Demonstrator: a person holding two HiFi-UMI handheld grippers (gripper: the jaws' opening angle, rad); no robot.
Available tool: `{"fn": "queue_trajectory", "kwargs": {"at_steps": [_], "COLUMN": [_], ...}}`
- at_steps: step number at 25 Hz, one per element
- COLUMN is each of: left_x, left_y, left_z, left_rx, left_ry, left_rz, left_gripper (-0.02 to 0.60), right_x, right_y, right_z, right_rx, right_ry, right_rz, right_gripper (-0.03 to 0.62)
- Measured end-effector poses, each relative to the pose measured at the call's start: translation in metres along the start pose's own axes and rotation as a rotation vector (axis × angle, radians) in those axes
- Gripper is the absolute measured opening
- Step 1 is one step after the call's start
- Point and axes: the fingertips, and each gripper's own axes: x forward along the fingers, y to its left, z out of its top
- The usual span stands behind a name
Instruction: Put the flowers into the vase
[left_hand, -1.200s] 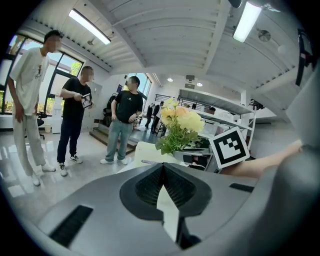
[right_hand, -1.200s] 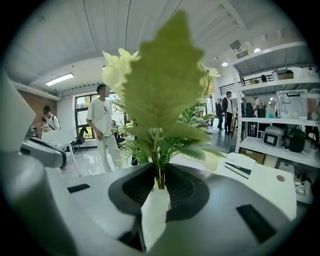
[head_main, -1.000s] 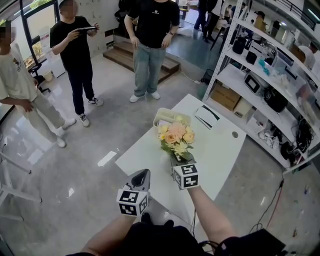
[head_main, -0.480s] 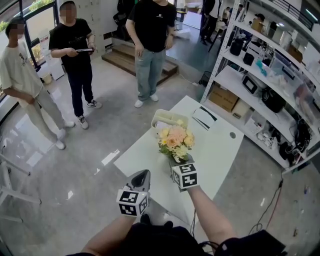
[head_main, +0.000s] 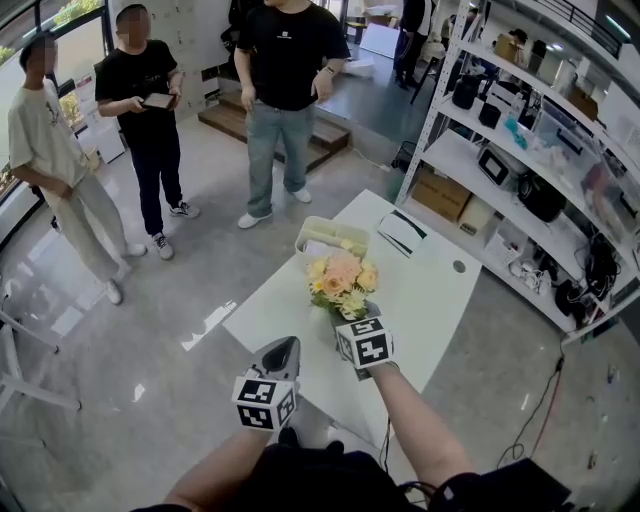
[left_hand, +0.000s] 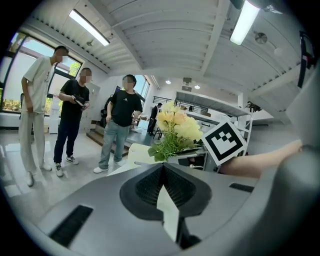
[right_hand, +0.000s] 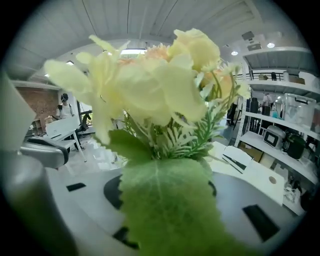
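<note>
One bouquet (head_main: 340, 283) in opening hand-held gripper (head_main: 352, 318)

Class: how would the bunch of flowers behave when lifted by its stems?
The flowers look light: soft petals and thin leaves. Probably top-heavy, since the wide blooms sit above narrow stems, so apt to tip. The petals likely crush easily.

Below me, the white table (head_main: 430, 300) carries a pale tray (head_main: 330, 235) at its far end, a black-and-white folder (head_main: 405, 232) just beside it.
</note>
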Motion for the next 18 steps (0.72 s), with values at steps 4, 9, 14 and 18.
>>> {"fn": "queue_trajectory", "kwargs": {"at_steps": [4, 9, 14, 18], "left_x": [-0.0019, -0.0056, -0.0073, -0.0046], "left_y": [-0.004, -0.0028, -0.0011, -0.0033], "left_z": [0.0014, 0.004, 0.0034, 0.0041], "left_rx": [0.001, 0.0, 0.0, 0.001], "left_ry": [-0.001, -0.012, -0.015, -0.017], "left_rz": [0.002, 0.007, 0.006, 0.001], "left_gripper": [0.006, 0.006, 0.006, 0.006], "right_x": [0.0039, 0.0063, 0.0075, 0.0069], "right_y": [0.0002, 0.0028, 0.0035, 0.0035], "right_z": [0.0038, 0.0052, 0.0044, 0.004], "right_rx": [-0.006, 0.004, 0.007, 0.006], "right_ry": [0.029, 0.06, 0.074, 0.078], "right_rz": [0.009, 0.021, 0.017, 0.023], "right_gripper": [0.149, 0.163, 0.175, 0.187]}}
